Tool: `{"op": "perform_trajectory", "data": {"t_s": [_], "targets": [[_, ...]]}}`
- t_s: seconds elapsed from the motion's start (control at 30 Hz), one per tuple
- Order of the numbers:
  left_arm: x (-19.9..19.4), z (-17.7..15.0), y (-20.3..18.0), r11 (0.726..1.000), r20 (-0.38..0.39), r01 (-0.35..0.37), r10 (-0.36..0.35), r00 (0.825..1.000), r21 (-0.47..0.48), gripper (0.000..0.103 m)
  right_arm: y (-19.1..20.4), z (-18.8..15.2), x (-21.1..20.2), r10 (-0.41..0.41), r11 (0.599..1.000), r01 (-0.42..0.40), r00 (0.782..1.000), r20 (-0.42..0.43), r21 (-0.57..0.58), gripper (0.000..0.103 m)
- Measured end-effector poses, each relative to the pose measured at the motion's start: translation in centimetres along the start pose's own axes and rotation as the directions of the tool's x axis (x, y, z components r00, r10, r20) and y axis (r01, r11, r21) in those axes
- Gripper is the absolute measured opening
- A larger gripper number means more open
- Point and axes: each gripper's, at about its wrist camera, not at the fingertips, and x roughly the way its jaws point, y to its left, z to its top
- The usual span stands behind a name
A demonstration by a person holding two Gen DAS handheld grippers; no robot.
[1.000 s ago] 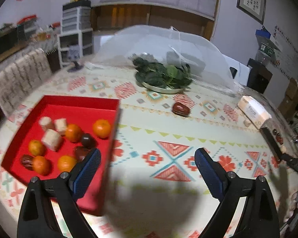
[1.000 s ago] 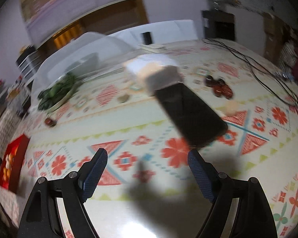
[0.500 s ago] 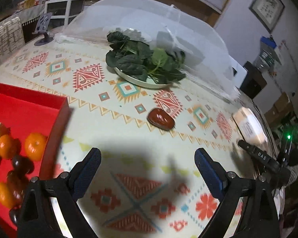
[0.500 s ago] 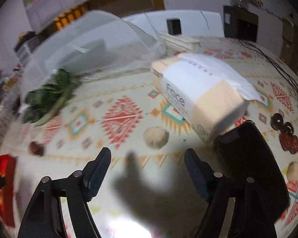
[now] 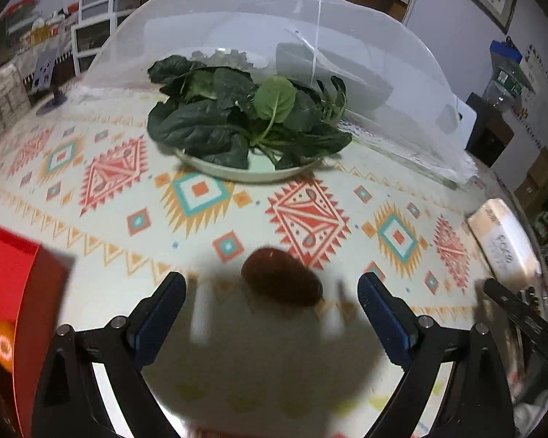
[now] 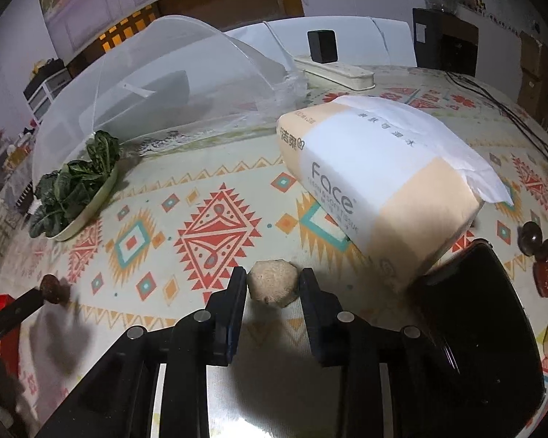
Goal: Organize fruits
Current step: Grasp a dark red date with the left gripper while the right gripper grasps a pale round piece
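Both grippers moved: right fingers point(image 6: 239, 284) just clamped the pale fruit point(image 6: 273, 287); left fingers point(image 5: 164, 301) apart above the date point(image 5: 281, 277).

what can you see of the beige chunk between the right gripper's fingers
The beige chunk is a pale tan, faceted lump with a rough, matte, peeled-looking surface. It sits on the patterned tablecloth, just in front of the tissue pack without touching it. The right gripper has just been closing and its pads now press on both its sides.

"Face" on tissue pack point(image 6: 380, 182) (small print "clean & soft tissue")
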Motion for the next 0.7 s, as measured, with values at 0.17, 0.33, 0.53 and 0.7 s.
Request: {"op": "perform_trajectory", "data": {"t_s": [0.17, 0.33, 0.53, 0.7], "targets": [[0.9, -0.4, -1.5, 0.994, 0.005, -0.063, 0.063, 0.998, 0.092, 0.048, 0.7, -0.1, -0.5, 0.037, 0.999, -0.037, 0.999, 0.012, -0.01, 0.032], [-0.1, -1.5, -1.7, 0.995, 0.0, -0.028, 0.028, 1.0, 0.098, 0.048, 1.5, -0.2, -1.1, 0.044, 0.998, -0.043, 0.999, 0.03, -0.034, 0.032], [-4.8, -3.0, -0.1, 0.998, 0.028, 0.06, -0.061, 0.998, 0.033, 0.048, 2.5, -0.6, -1.4, 0.058, 0.997, -0.056, 0.997, 0.042, -0.057, 0.032], [-9.9, -4.7, 3.9, 0.992, 0.081, 0.122, -0.119, 0.99, -0.04, 0.048, 4.8, -1.3, -2.1, 0.074, 0.992, -0.07, 0.996, 0.043, -0.103, 0.032]]}}
